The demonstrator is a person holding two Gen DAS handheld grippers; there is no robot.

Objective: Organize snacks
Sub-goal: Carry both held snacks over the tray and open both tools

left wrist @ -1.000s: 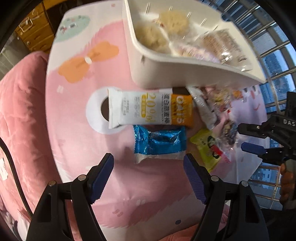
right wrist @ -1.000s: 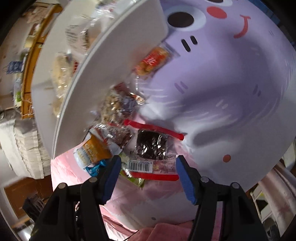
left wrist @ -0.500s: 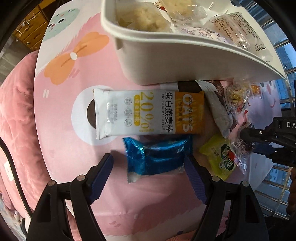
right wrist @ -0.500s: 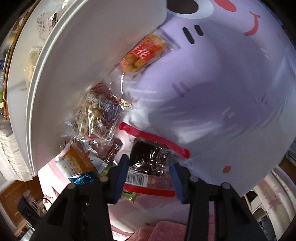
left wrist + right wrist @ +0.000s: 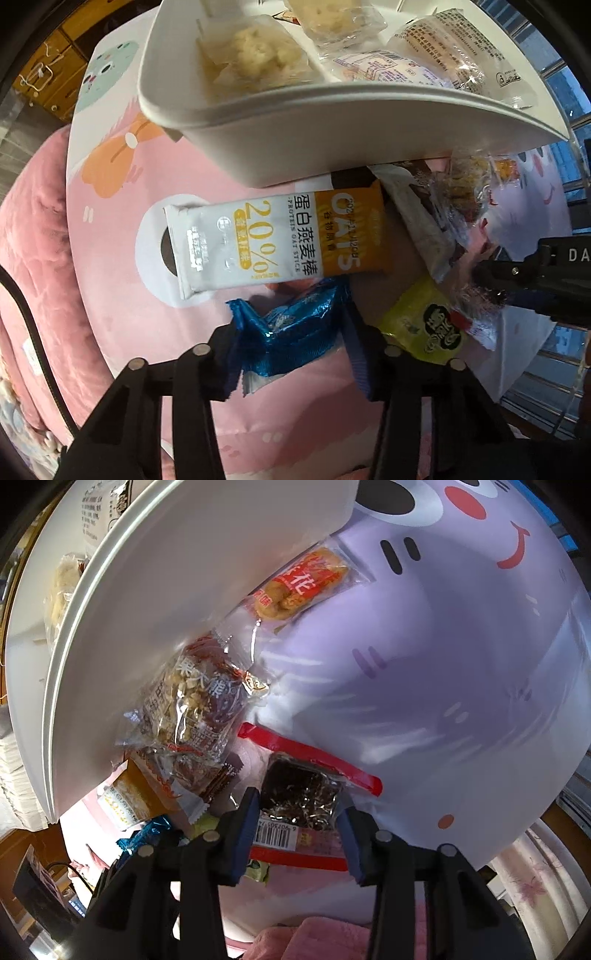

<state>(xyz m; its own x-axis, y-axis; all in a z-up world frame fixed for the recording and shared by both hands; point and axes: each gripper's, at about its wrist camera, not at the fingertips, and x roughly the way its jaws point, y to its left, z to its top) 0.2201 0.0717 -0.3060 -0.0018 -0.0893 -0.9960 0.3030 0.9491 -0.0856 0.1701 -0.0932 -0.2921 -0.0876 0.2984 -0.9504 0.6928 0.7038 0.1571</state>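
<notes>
My left gripper [image 5: 295, 350] is shut on a blue foil snack packet [image 5: 291, 328], which crumples between the pads. Beyond it lies a white and orange oat bar [image 5: 273, 243], and a yellow-green snack [image 5: 428, 325] lies to the right. My right gripper [image 5: 297, 818] is shut on a dark brownie packet with red edges [image 5: 303, 794]; it also shows in the left wrist view [image 5: 491, 288]. The white divided tray [image 5: 332, 140] holds several wrapped pastries.
Clear packets of nut snacks [image 5: 192, 701] and an orange-label cookie packet [image 5: 303, 583] lie against the tray wall [image 5: 184, 590]. The cartoon cloth [image 5: 461, 664] covers the table. A pink cushion [image 5: 33, 240] lies at the left, wooden drawers [image 5: 48, 81] behind.
Both grippers moved forward and closed: the left on the blue packet, the right on the brownie packet. The tray looms nearer in both views.
</notes>
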